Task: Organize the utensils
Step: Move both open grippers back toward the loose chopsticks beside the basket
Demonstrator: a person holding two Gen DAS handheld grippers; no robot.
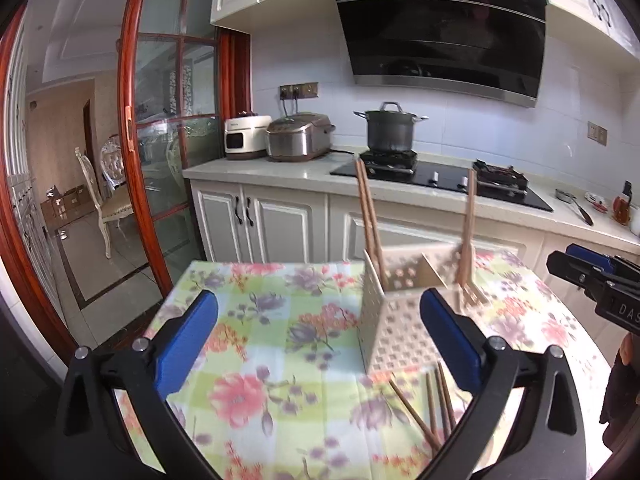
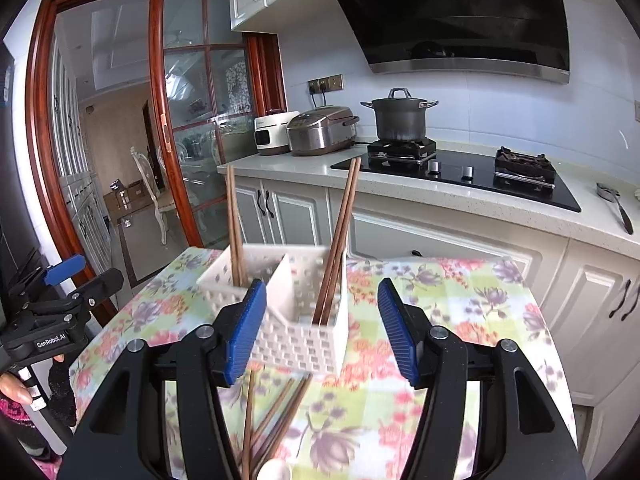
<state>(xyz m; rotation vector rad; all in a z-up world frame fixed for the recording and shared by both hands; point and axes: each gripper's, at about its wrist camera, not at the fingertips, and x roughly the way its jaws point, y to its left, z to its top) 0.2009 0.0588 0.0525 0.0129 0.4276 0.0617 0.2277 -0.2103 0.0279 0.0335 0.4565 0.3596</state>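
Left gripper (image 1: 319, 334): blue pads spread wide with nothing between them – only bare floral cloth shows in the gap; its right pad overlaps the near corner of the holder in the view, and whether it touches cannot be told.
Right gripper (image 2: 322, 330): fingers parted and empty; the holder's near right corner sits in the gap, and the left pad overlaps the holder's front wall in the view.
Utensil holder (image 1: 390, 320): white perforated box with a divider, standing upright on the table, toward the far half of the cloth.
Standing chopsticks (image 2: 234, 220): one brown pair leans in the left compartment, another pair (image 2: 340, 232) in the right one – tips rising well above the rim.
Pale wooden utensil (image 1: 468, 232): seen from the left wrist, it stands at the holder's far right side; its kind is too blurred to name.
Loose chopsticks (image 2: 276, 412): several lie fanned on the cloth just in front of the holder, near the table's front edge.
Table (image 1: 256, 392): floral checked cloth; the left half is open, and so is the stretch right of the holder.
Table edges: the far edge lies close behind the holder, facing the white cabinets (image 1: 260, 216); the left edge drops to tiled floor by the red-framed glass door (image 1: 168, 140).
Counter (image 2: 460, 196): well apart from the table, carrying a pot (image 2: 400, 118) on the hob.
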